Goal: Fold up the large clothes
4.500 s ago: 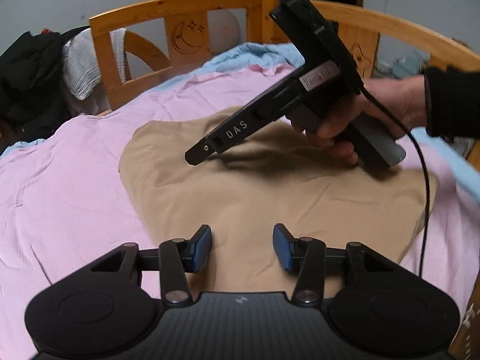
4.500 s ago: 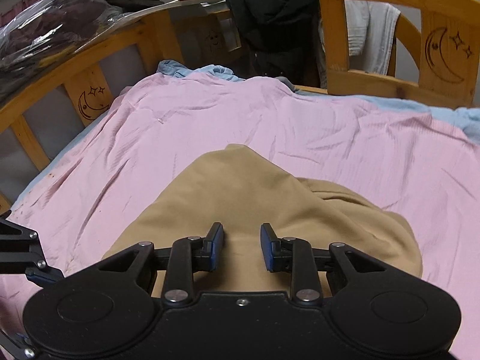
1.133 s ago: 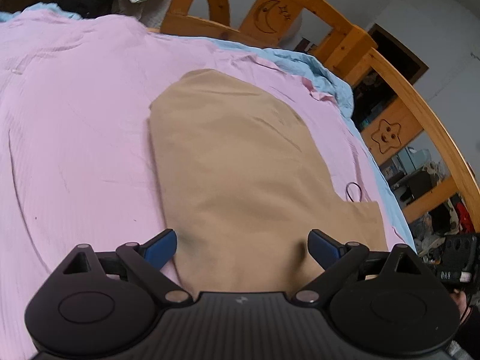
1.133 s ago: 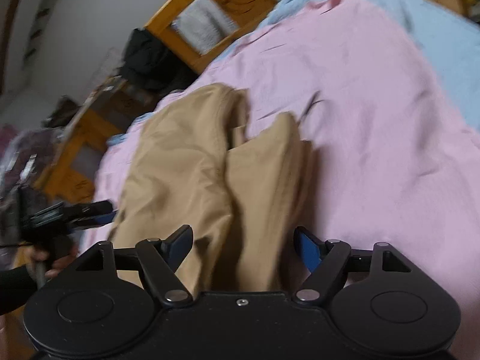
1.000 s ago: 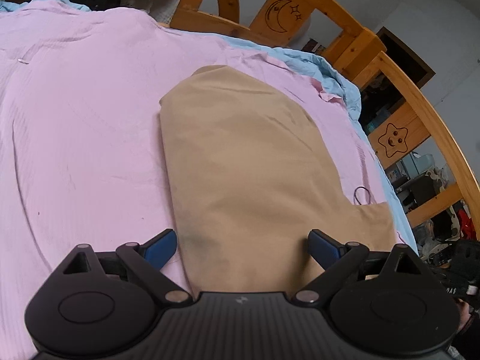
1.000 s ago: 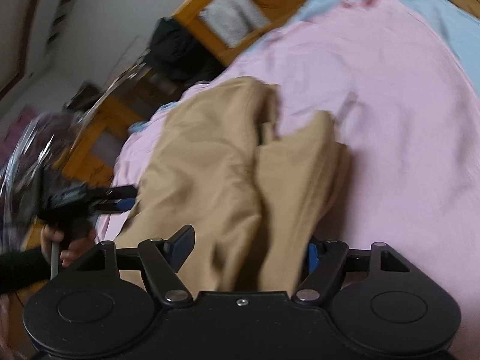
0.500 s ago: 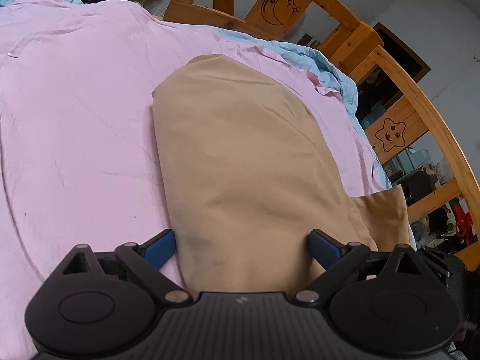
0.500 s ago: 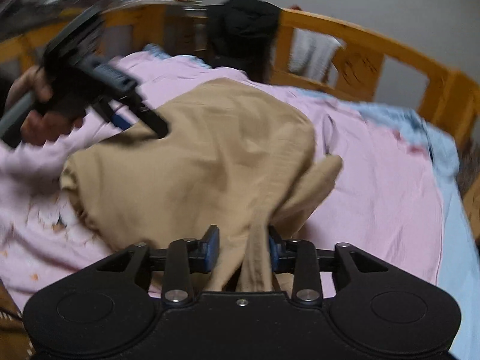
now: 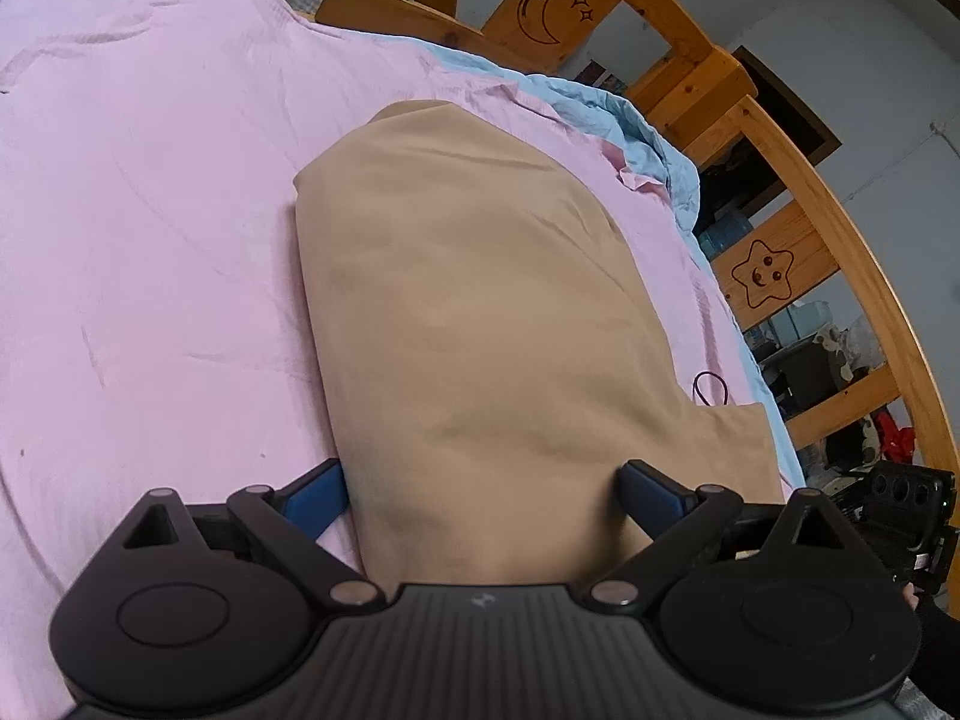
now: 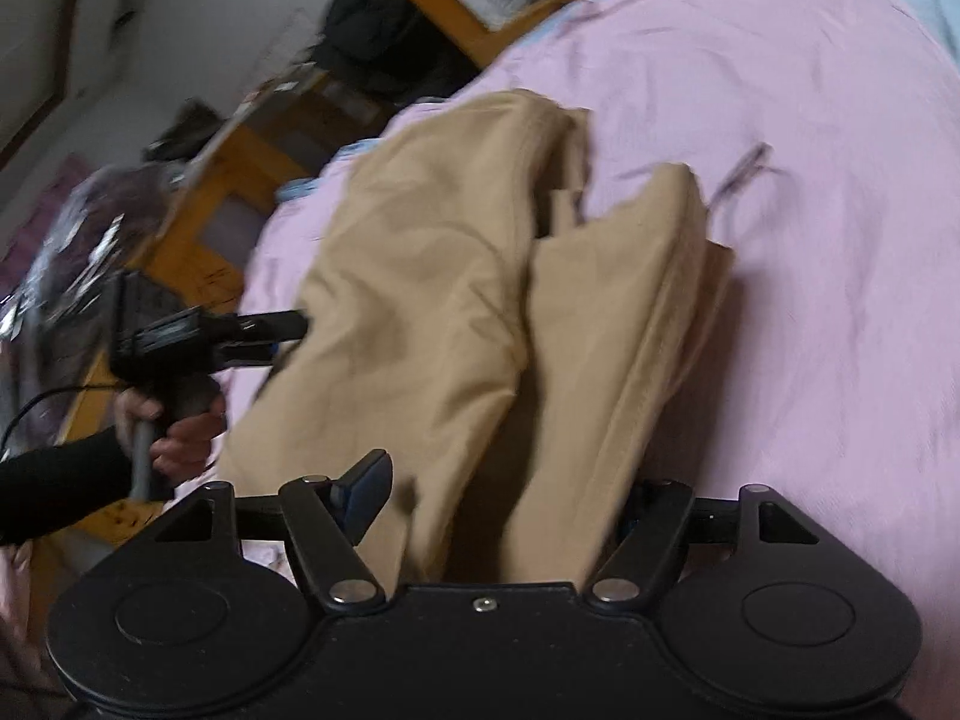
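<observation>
Wooden-railed bed (image 9: 708,66) under a pink sheet (image 9: 150,210); lying flat mid-frame, a tan garment (image 9: 468,312); beside it, lower right, a dark hair-tie loop (image 9: 711,389).

left wrist: low over bed (image 9: 150,210), facing headboard | right wrist: close, seemingly tilted | shared: tan garment (image 9: 480,312)

— What sort of place is this?
— A home bedroom: a wooden bed frame (image 9: 774,138) carved with a moon (image 9: 543,11) and a star (image 9: 763,271), spread with a pink sheet (image 9: 150,192).
— Anything else?
— Dark clothes (image 10: 384,42) draped over the rail.
</observation>
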